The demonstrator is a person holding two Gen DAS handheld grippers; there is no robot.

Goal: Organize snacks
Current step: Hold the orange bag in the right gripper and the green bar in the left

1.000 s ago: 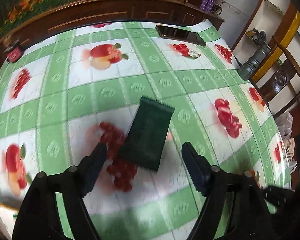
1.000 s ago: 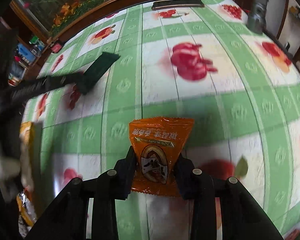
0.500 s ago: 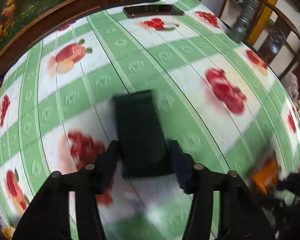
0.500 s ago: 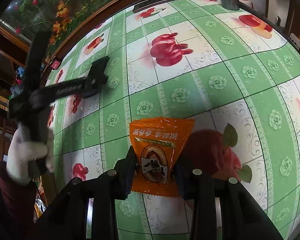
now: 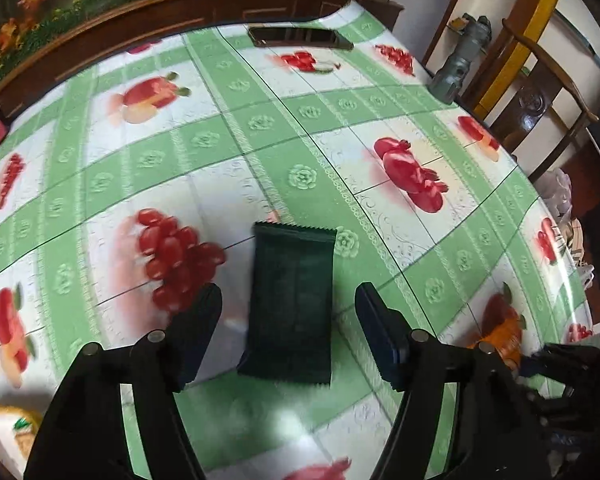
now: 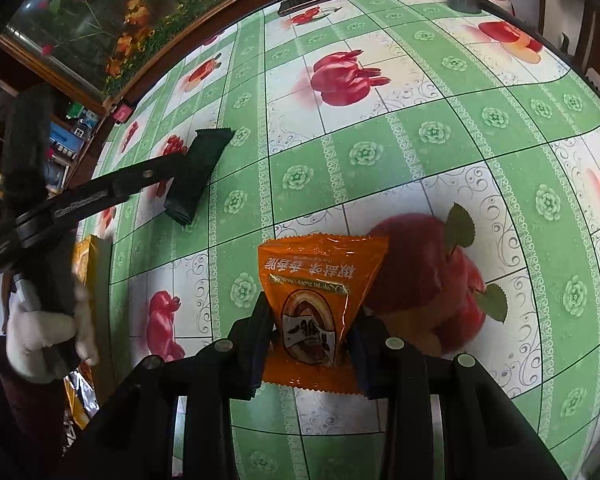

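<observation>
A dark green snack packet lies flat on the green checked tablecloth. My left gripper straddles its near half; the jaws are opening and neither pad touches the packet. In the right wrist view the same packet shows at the left, beside a left gripper finger. My right gripper is shut on an orange snack packet, held just above a printed red apple. That orange packet also appears at the lower right of the left wrist view.
A dark phone lies at the table's far edge and a grey torch stands at the far right corner. A wooden chair is beyond it. Yellow packets sit at the near left edge, by a white-gloved hand.
The left jaws closed around the green packet, then spread apart again; the packet now lies straighter on the cloth. The right gripper carried the orange packet across to the apple print.
</observation>
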